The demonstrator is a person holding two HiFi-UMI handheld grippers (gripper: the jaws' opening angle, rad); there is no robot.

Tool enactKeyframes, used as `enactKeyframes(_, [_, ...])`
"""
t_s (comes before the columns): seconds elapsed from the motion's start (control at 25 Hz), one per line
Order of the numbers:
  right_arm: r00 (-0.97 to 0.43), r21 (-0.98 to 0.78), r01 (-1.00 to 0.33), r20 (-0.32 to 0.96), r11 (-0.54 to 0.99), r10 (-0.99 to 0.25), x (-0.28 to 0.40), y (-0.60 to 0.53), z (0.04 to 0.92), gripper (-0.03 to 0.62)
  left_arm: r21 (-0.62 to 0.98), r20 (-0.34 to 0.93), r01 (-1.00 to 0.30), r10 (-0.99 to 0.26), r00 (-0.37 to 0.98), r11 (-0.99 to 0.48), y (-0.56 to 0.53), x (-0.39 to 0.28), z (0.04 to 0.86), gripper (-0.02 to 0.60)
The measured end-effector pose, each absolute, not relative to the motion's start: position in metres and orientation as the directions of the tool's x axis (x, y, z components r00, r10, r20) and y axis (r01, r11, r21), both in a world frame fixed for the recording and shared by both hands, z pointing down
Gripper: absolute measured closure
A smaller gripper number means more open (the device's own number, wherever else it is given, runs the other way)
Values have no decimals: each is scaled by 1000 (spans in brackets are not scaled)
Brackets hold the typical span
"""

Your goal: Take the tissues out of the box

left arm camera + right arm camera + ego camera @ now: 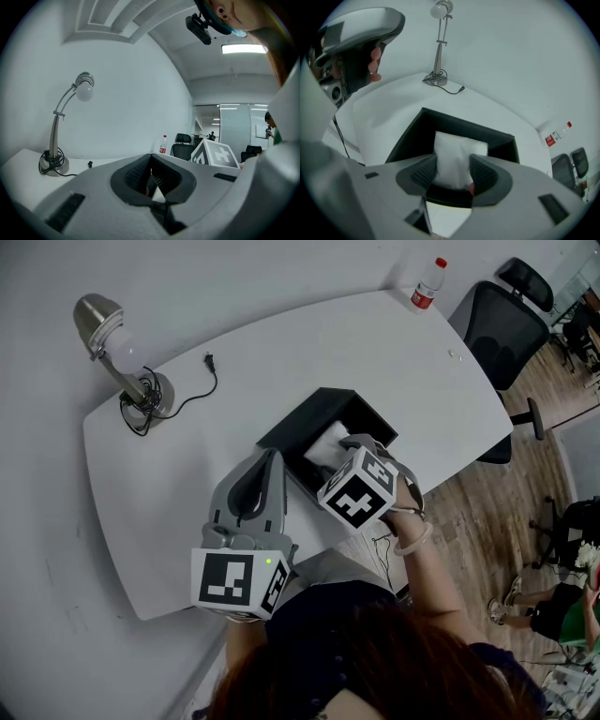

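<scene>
Right gripper (pixel 453 164) clamped on tissues (pixel 459 145), pads pressing both sides. The pack stands upright inside the open black box (pixel 454 123), top above the rim. Box sits near the table (pixel 187 484) front edge. Left gripper (pixel 151 157) clenched, empty, just left of the box. Bare tabletop behind the box; lamp (pixel 112 343) at far left corner, bottle (pixel 427 284) at far right edge.
</scene>
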State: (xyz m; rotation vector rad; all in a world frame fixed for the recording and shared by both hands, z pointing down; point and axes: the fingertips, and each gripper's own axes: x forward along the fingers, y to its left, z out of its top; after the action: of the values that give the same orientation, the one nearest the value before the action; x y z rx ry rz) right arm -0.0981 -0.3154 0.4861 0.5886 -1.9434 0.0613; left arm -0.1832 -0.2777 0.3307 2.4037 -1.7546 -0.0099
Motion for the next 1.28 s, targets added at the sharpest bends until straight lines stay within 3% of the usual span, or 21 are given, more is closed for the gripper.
enactKeyframes(1.28, [-489, 249, -614, 625, 749, -608, -85, -304, 416, 364, 100, 36, -942, -945, 325, -320, -234, -177, 309, 557])
